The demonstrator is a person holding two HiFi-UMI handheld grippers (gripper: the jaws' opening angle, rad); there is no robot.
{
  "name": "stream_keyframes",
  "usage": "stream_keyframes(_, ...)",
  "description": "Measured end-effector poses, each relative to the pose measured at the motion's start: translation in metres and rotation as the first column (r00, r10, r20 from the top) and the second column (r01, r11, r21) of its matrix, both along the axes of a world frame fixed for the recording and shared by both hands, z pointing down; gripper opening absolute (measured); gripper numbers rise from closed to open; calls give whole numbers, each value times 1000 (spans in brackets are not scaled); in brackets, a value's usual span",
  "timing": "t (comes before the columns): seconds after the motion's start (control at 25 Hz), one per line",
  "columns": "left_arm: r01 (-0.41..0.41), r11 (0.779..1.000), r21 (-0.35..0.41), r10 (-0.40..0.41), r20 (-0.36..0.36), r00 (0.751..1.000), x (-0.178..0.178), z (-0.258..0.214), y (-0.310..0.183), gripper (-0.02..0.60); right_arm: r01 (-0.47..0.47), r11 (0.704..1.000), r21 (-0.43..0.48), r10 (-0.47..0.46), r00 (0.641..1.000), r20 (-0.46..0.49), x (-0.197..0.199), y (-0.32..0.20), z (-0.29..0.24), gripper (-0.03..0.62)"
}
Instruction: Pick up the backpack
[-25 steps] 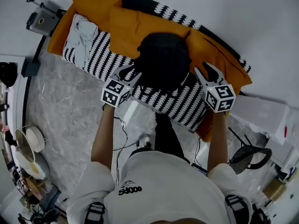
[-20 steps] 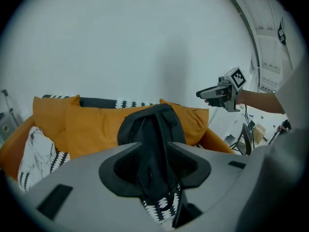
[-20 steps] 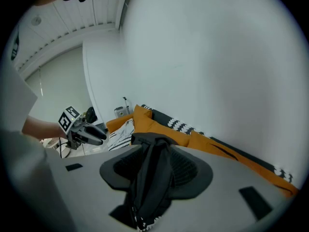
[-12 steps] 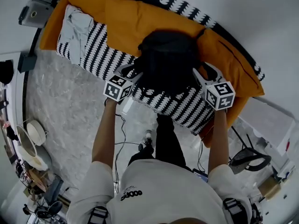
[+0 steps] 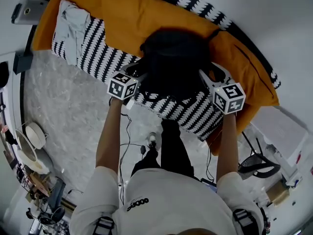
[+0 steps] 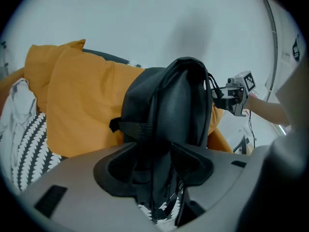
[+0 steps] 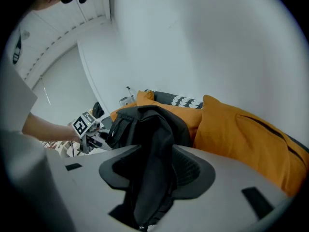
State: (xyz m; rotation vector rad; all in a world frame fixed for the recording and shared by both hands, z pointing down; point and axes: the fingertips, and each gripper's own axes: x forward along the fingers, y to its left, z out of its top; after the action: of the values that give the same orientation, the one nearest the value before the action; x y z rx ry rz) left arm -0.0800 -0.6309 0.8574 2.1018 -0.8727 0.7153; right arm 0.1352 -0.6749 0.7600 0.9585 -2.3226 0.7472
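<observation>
Black backpack (image 5: 171, 62); shirt logo (image 5: 136, 203) seemingly illegible.

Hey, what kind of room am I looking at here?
Probably a bedroom: a bed with a black-and-white patterned cover, orange pillows on it, and a black backpack resting against them.

the black fabric backpack (image 5: 171, 62) stands between my left gripper (image 5: 139, 71) and right gripper (image 5: 211, 75), so neither can pass inward. both have just been opening their jaws, and backpack fabric sits in each gap. close behind it, big orange pillows (image 5: 132, 18) block the far side. the black-and-white patterned bed cover (image 5: 93, 53) to its left is open room.
</observation>
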Motion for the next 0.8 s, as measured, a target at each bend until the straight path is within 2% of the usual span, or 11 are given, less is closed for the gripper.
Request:
stream_keyframes(0.24,24,1000,-10,-24,-25,999,5,11,-11,221,-14,1000,18,13,998,55,4,-5,2,196)
stream_keyframes(0.44,22,1000,-16,-23,-34,999,5,17,-17,224,-4,999,48,3,1000,29,11,-7,2,199)
stream_keyframes(0.8,37,999,-36,-39,-64,997,9,32,-28,227,-2,1000,5,2,1000,27,15,-15,25,202)
